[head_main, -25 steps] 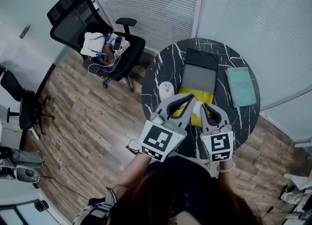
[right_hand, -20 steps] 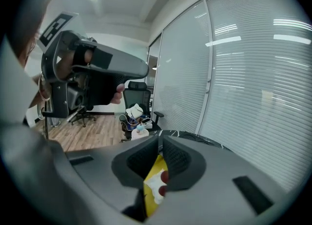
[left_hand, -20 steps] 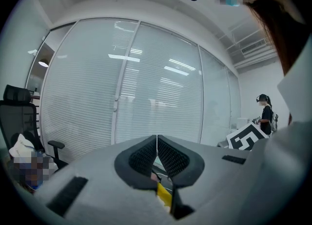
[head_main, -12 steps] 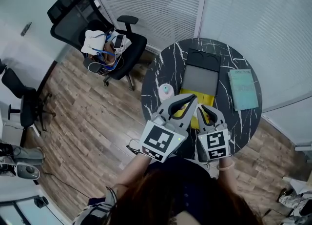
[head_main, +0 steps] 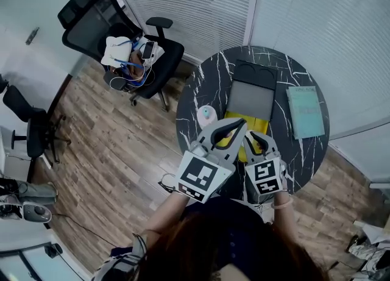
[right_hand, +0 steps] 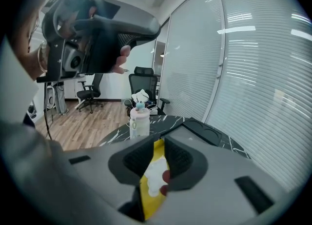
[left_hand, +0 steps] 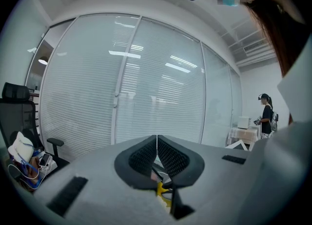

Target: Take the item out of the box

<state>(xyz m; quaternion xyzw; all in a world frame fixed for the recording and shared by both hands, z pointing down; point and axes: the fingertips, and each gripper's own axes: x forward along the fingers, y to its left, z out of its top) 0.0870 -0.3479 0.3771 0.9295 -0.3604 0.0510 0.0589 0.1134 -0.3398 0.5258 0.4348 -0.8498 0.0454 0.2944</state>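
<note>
An open dark box (head_main: 247, 99) with a grey inside lies on the round black marble table (head_main: 201, 88), its lid (head_main: 253, 72) folded back. Just in front of it a yellow packet (head_main: 236, 118) sits between my two grippers. In the right gripper view, my right gripper (right_hand: 163, 143) is shut on this yellow packet (right_hand: 152, 180), which has white and red print. My left gripper (left_hand: 156, 138) is shut with its pads touching at the tip, and a bit of yellow shows below them. In the head view the left gripper (head_main: 234, 125) is close beside the right gripper (head_main: 256, 139).
A white bottle (head_main: 207, 115) with a blue top stands at the table's left edge, also in the right gripper view as the bottle (right_hand: 139, 121). A teal book (head_main: 306, 111) lies at the right. An office chair (head_main: 131, 48) with clothes on it stands on the wooden floor.
My right gripper has shifted a little to the left, closer to the left gripper, still holding the yellow packet. The left gripper has barely moved.
</note>
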